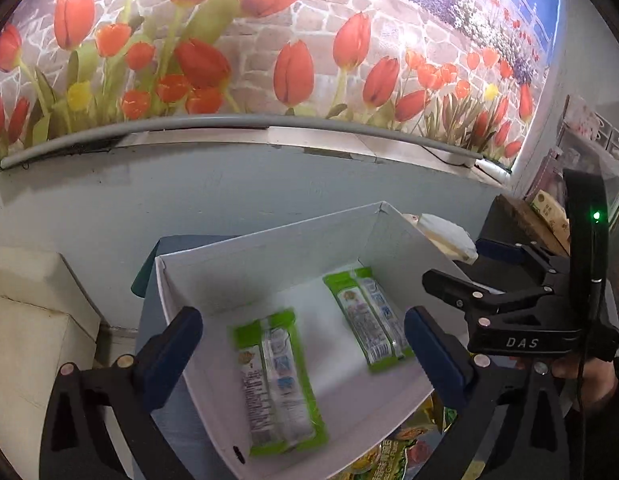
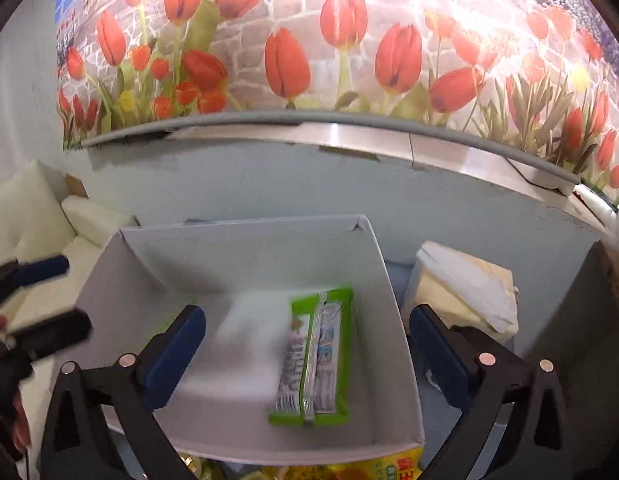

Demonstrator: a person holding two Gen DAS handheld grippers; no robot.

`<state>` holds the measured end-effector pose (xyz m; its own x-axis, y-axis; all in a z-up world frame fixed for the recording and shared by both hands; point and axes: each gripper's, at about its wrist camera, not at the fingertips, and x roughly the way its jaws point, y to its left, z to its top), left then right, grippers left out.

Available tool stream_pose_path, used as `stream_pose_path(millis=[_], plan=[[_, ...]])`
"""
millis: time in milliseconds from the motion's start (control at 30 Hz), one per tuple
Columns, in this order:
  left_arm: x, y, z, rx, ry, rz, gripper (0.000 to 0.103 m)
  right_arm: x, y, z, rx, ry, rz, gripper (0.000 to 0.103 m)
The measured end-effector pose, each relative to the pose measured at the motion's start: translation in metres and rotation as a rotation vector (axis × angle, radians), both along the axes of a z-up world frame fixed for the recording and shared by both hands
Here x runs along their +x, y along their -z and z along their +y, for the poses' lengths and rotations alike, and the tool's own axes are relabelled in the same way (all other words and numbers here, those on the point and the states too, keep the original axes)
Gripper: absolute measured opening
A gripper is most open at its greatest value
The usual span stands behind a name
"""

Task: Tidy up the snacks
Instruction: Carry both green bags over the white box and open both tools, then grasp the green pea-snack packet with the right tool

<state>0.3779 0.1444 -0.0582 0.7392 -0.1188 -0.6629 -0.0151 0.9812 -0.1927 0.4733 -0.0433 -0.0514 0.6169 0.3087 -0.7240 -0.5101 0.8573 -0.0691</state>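
A white cardboard box stands open below both grippers. Two green snack packets lie flat in it: one near the front left, one at the back right. My left gripper is open and empty above the box. My right gripper is open and empty above the same box, over a green packet; it also shows at the right of the left wrist view. Yellow and green snack bags lie in front of the box, also seen in the right wrist view.
A cream and white wrapped bundle lies right of the box. White cushions sit at the left. A pale blue wall with a tulip mural stands behind. Boxes are stacked at the far right.
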Motion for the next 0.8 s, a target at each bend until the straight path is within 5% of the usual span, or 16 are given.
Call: stream_pose_path(millis=[200,367,567,800], plan=[[-0.027,-0.009,-0.003,-0.014,0.016,-0.044,0.103,-0.040,-0.019,-0.038,0.111,-0.010,-0.079,0.103],[-0.081,-0.010,-0.030,0.049,0.044,-0.076,0.103,-0.097,-0.027,-0.081,0.181,0.010,-0.140,0.103],[-0.157,0.003,-0.071,0.011,0.087,-0.068,0.103,-0.152,0.012,-0.126,0.212,0.125,-0.019,0.103],[-0.212,0.005,-0.099,0.012,0.099,-0.095,0.103,-0.138,0.074,-0.131,0.281,0.171,0.195,0.103]])
